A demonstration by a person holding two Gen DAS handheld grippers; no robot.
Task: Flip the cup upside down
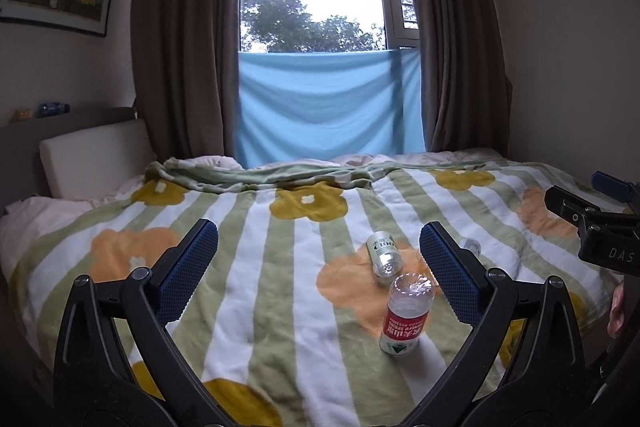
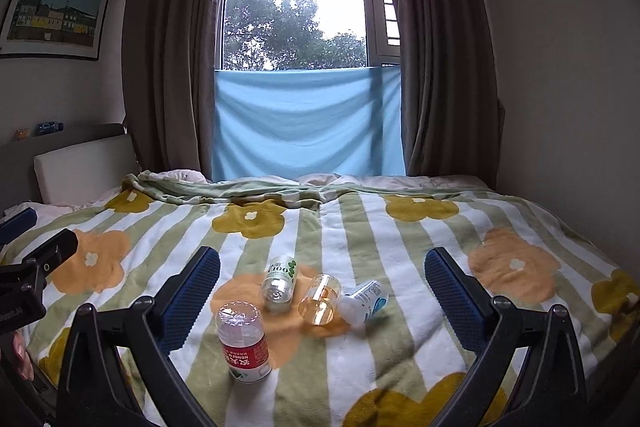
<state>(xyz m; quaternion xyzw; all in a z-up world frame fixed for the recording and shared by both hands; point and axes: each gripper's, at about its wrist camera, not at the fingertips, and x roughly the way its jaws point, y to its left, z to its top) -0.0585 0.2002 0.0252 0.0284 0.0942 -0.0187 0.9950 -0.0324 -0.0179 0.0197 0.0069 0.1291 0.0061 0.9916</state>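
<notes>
A clear amber cup (image 2: 320,301) lies on its side on the striped flower blanket (image 2: 400,227), its mouth towards me. It sits between a green-label bottle (image 2: 280,283) and a white bottle with a blue label (image 2: 364,301), both lying down. My right gripper (image 2: 323,255) is open and hovers just short of the cup with nothing between its fingers. My left gripper (image 1: 319,229) is open too, and empty, to the left of the bottles. In the left wrist view the cup is hidden behind the right finger (image 1: 448,267).
A red-label water bottle (image 2: 242,341) (image 1: 406,315) stands upside down nearest to me. The green-label bottle (image 1: 384,255) lies behind it. Crumpled bedding, a headboard cushion (image 2: 80,171) and curtains with a blue cloth (image 2: 308,123) are at the far side.
</notes>
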